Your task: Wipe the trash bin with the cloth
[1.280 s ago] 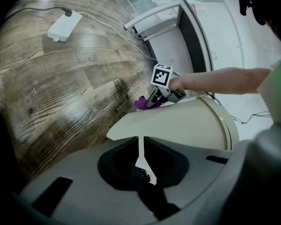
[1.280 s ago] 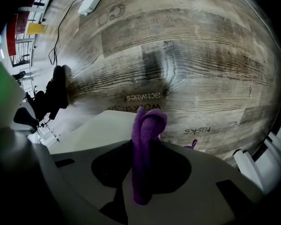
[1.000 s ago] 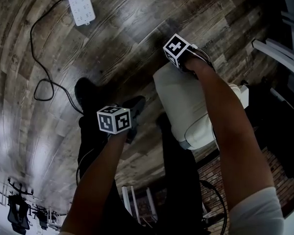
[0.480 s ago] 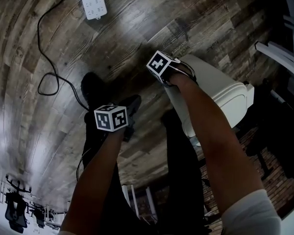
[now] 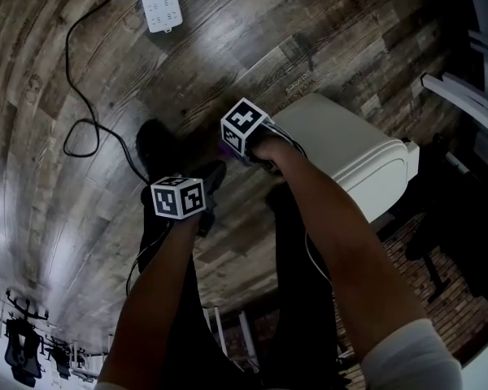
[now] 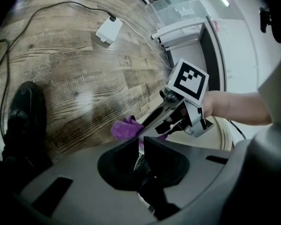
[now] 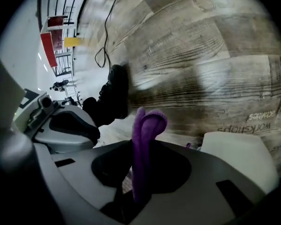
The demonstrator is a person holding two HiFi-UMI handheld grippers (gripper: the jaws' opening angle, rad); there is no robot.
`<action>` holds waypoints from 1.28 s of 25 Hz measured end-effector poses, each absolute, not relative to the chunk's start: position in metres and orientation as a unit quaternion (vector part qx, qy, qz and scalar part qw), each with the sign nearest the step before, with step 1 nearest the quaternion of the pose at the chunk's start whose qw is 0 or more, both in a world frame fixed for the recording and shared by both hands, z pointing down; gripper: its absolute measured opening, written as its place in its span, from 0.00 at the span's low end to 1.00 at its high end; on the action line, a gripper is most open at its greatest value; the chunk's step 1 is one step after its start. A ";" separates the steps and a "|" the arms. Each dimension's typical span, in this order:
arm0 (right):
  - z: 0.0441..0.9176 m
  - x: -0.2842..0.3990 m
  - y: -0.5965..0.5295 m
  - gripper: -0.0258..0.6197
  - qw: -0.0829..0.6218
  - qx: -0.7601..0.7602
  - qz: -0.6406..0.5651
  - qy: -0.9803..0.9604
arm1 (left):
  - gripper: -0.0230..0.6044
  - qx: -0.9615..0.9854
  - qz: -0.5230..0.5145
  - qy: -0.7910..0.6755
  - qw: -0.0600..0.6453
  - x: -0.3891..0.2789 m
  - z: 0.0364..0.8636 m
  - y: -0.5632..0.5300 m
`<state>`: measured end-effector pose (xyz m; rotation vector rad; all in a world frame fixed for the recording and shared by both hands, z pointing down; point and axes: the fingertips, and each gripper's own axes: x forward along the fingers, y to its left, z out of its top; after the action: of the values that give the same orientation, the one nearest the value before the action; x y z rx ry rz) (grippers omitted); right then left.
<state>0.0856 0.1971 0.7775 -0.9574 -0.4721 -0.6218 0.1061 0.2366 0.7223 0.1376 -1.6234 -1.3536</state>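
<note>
— Material and shape?
— Smooth cream plastic trash bin (image 5: 350,149), rounded at the corners, standing on grainy wood-plank floor (image 5: 228,47). Near side hidden behind the forearm.
— And the cloth (image 7: 145,135)?
— Purple, fuzzy, folded into a loop. Clamped in the right hand-held gripper (image 7: 140,172), just beside the bin's left edge (contact impossible to judge).
— Left hand-held gripper (image 6: 140,156)?
— Pressed together on nothing, apart from the bin.
</note>
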 end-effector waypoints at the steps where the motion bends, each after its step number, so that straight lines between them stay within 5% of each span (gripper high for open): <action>1: 0.778 0.081 0.197 0.19 0.803 -0.459 -0.309 -0.222 | 0.09 0.056 -0.556 -0.668 0.491 0.106 0.723 0.238; 19: 0.806 -0.173 0.112 0.19 0.692 -0.433 -0.513 -0.265 | 0.09 0.129 -0.492 -0.696 0.506 0.047 0.727 0.212; 32: 0.847 -0.230 0.047 0.19 0.680 -0.393 -0.574 -0.231 | 0.09 0.133 -0.502 -0.691 0.503 0.039 0.759 0.163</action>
<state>-0.2303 0.0474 0.8470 -0.8834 -0.5194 -1.2891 0.0392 0.1633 0.7592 0.3215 -1.6689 -1.2126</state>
